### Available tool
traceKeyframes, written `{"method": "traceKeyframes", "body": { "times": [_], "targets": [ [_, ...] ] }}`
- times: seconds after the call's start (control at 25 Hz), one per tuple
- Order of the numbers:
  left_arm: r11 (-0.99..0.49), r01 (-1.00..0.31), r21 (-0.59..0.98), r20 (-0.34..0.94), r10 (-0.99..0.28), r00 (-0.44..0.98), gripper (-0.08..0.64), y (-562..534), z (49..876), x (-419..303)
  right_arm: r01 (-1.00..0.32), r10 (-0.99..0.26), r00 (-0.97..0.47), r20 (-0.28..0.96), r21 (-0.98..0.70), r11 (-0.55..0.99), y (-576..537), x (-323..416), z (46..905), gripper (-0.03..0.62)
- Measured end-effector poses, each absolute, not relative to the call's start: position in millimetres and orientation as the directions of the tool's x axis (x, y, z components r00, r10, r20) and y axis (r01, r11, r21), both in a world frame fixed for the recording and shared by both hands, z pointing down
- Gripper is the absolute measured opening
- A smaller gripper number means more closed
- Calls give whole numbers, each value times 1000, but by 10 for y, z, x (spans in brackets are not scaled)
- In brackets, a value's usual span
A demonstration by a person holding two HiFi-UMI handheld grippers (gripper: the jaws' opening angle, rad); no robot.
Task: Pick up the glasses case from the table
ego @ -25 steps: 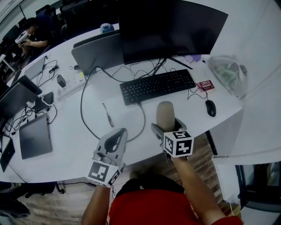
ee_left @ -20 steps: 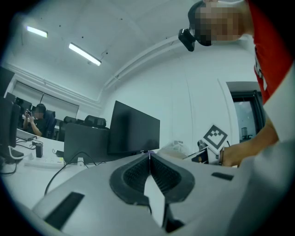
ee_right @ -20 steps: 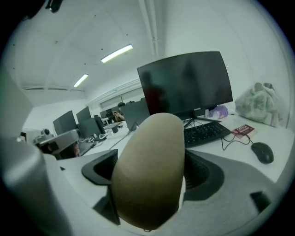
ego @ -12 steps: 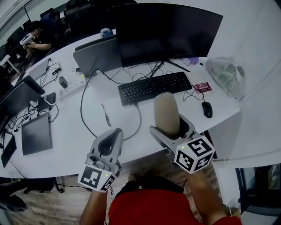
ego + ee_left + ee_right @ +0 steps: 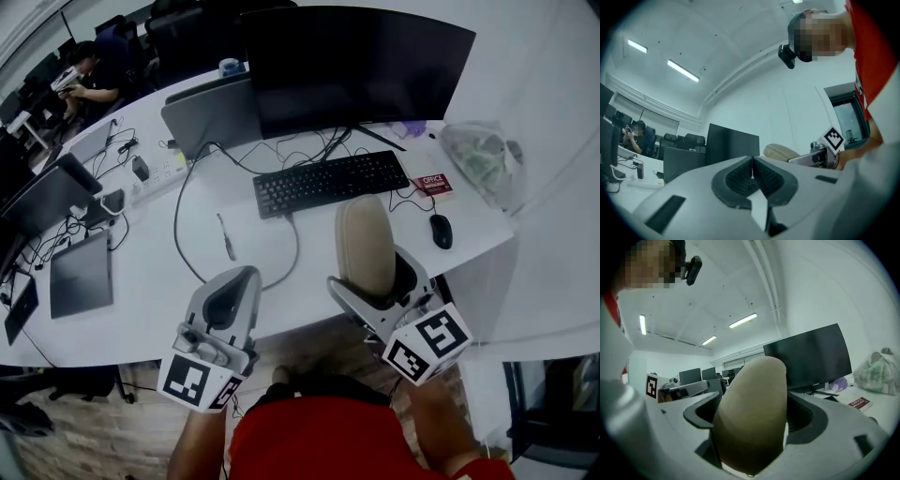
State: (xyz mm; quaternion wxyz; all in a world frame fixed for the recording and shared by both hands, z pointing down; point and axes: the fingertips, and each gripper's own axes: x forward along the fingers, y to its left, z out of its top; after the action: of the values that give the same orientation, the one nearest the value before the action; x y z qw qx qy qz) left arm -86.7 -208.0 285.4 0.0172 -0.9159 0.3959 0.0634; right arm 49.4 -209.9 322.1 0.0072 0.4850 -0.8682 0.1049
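The beige, rounded glasses case [image 5: 364,246] is held up in the air above the near edge of the white table [image 5: 150,291], clamped in my right gripper [image 5: 375,281]. In the right gripper view the glasses case [image 5: 754,413] fills the gap between the grey jaws and sticks out well past them. My left gripper [image 5: 228,305] hovers to the left of it, shut, with nothing in it. In the left gripper view my left gripper [image 5: 752,176] has its ribbed pads pressed together, and the case [image 5: 780,152] shows to the right.
On the table stand a black monitor [image 5: 361,66], a black keyboard [image 5: 330,182], a mouse [image 5: 442,231], a closed laptop [image 5: 214,112], a pen [image 5: 225,237], cables and a plastic bag [image 5: 483,159]. A tablet [image 5: 80,275] lies at the left. A person [image 5: 94,80] sits far back.
Both grippers have risen away from the table. The right one lifted the glasses case higher and tilted it more level; the left one came up beside it, still shut.
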Motion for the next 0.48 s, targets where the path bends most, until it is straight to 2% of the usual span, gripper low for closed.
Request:
{"method": "traceKeyframes", "body": {
  "times": [0.48],
  "targets": [
    [-681,-732,13,-120,-728,675,11,-2049,2843,-783,-847,-842,-528,110,-143,512,-2041,556,3219,420]
  ]
}}
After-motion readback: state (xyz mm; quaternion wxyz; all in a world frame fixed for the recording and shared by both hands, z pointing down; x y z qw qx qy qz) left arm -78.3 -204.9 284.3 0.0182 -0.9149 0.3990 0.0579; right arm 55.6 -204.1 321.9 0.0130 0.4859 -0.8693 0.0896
